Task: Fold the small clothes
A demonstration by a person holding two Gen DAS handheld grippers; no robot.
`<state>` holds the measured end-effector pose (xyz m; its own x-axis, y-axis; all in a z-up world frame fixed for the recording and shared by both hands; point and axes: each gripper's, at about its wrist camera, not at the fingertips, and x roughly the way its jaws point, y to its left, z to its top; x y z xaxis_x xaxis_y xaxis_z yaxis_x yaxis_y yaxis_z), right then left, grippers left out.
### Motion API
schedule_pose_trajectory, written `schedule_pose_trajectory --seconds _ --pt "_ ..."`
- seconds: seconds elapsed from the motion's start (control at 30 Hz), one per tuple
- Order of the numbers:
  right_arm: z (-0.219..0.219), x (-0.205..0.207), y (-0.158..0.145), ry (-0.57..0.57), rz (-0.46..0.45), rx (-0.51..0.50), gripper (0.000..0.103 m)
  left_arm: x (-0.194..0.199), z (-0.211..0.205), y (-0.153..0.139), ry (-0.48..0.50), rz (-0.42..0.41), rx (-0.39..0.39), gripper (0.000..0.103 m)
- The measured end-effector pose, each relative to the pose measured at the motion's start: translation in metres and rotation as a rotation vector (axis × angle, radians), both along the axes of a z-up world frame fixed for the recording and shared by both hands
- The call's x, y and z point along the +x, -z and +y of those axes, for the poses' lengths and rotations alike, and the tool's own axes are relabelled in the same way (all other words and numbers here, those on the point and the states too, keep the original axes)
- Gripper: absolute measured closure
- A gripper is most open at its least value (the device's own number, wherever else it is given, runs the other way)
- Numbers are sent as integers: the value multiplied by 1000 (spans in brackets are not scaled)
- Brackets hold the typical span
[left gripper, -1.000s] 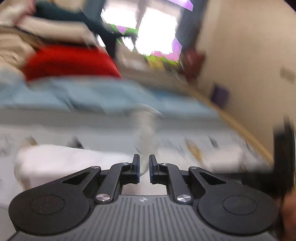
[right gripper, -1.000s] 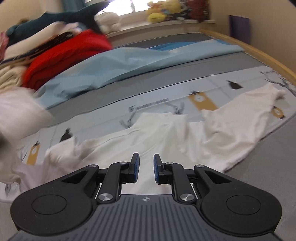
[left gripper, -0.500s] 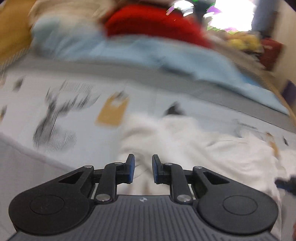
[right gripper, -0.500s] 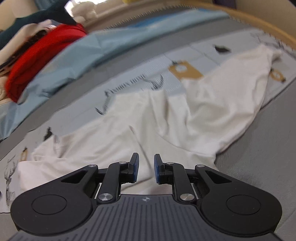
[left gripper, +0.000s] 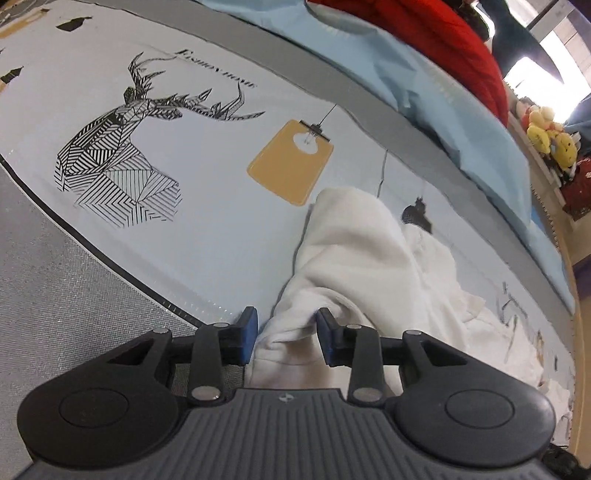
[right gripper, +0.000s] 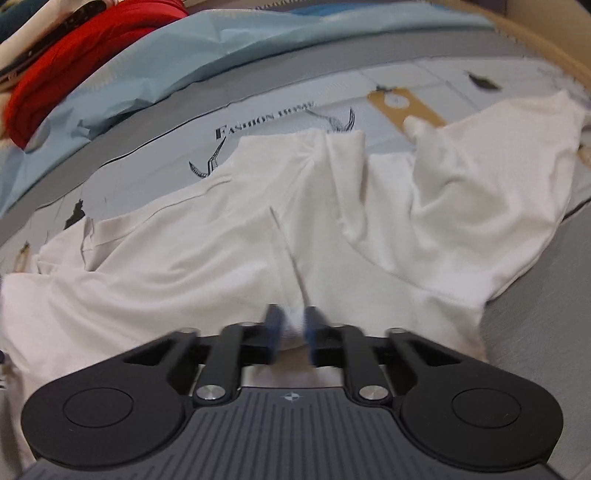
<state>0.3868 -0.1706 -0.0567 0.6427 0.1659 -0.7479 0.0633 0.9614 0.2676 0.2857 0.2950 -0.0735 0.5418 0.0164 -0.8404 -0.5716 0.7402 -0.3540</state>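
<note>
A white garment [right gripper: 221, 240] lies crumpled across the printed bed sheet, spread wide with a sleeve out to the right. My right gripper [right gripper: 293, 317] is down on its near hem, shut on a pinch of the white cloth between the blue pads. In the left wrist view the garment's bunched left end [left gripper: 362, 251] runs up from my left gripper [left gripper: 287, 321]. Its jaws are opening; a fold of the cloth sits between the pads without being pressed.
The sheet carries a deer print [left gripper: 122, 162] and an ochre lamp print [left gripper: 291, 162]. A light blue cloth [left gripper: 443, 103] and a red pile [left gripper: 424, 33] lie behind. Plush toys [left gripper: 550, 136] sit on the sill. A wooden bed edge [right gripper: 546, 48] runs at the right.
My left gripper swung down to the garment's left end and its jaws widened. My right gripper sank onto the near hem and closed on the cloth.
</note>
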Motion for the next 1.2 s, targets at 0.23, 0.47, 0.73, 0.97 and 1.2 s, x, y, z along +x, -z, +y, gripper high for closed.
schedule_pose_trajectory --seconds 0.23,0.47,0.73,0.97,1.2 --pt "-28 -19 -58 10 -250 175 102 -4 -3 -20 57 -47 82 95" --pt "-59 -25 -64 112 -205 83 102 -10 -19 -36 258 78 125 92" --pt "-57 -8 -31 145 -91 -31 97 -13 -10 -52 205 -55 55 91" --pt "-34 -1 -5 -18 56 -21 87 7 -17 -4 279 140 108 89" --pt "-35 -7 -19 -3 -9 -32 83 19 10 -19 150 -59 74 67"
